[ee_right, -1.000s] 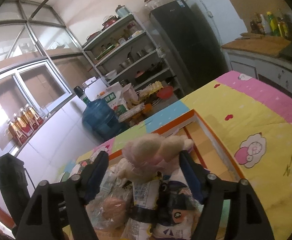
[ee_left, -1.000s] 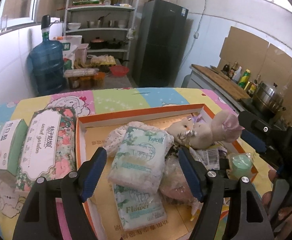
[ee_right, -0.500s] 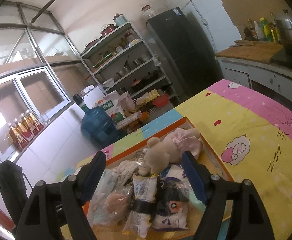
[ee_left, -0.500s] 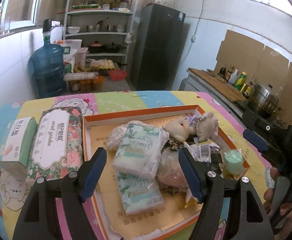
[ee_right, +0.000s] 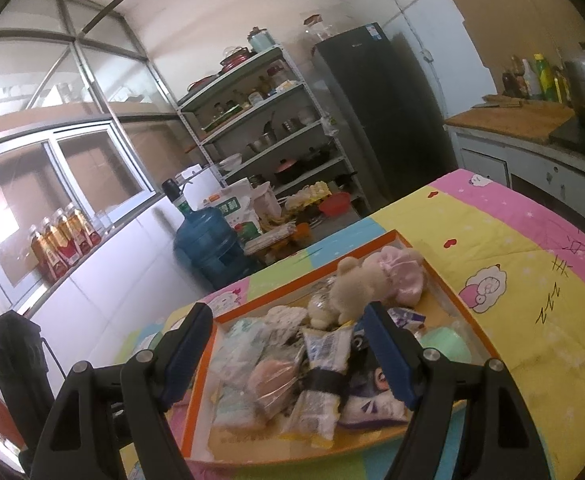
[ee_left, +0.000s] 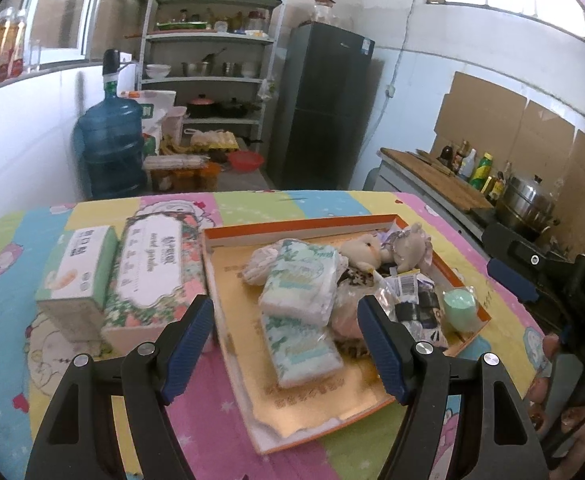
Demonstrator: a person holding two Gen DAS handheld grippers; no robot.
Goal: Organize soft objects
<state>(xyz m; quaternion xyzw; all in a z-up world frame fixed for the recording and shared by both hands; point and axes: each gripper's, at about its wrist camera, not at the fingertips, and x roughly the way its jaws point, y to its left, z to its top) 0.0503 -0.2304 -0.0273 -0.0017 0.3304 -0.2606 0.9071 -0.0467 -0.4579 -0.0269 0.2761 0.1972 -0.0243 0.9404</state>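
Observation:
An orange-rimmed cardboard tray [ee_left: 304, 227] lies on the patterned cloth and holds soft things: two green-white tissue packs [ee_left: 302, 286], a beige plush toy [ee_left: 366, 250], a pink-grey plush [ee_left: 410, 245], small packets and a mint cup [ee_left: 459, 306]. My left gripper [ee_left: 288, 344] is open and empty, raised near the tray's near edge. My right gripper [ee_right: 290, 354] is open and empty, above the tray [ee_right: 470, 326] from its right side. The plush toys [ee_right: 366, 280] lie at the tray's far end.
Two tissue boxes, a floral one [ee_left: 152, 268] and a pale green one [ee_left: 78, 268], stand left of the tray. A blue water jug [ee_left: 110, 148], shelves [ee_left: 208, 60] and a dark fridge [ee_left: 324, 108] stand behind the table. A counter with pots [ee_left: 526, 204] runs on the right.
Both grippers have pulled back and up from the tray. The right gripper, which straddled the plush toy a second ago, now leaves it lying in the tray.

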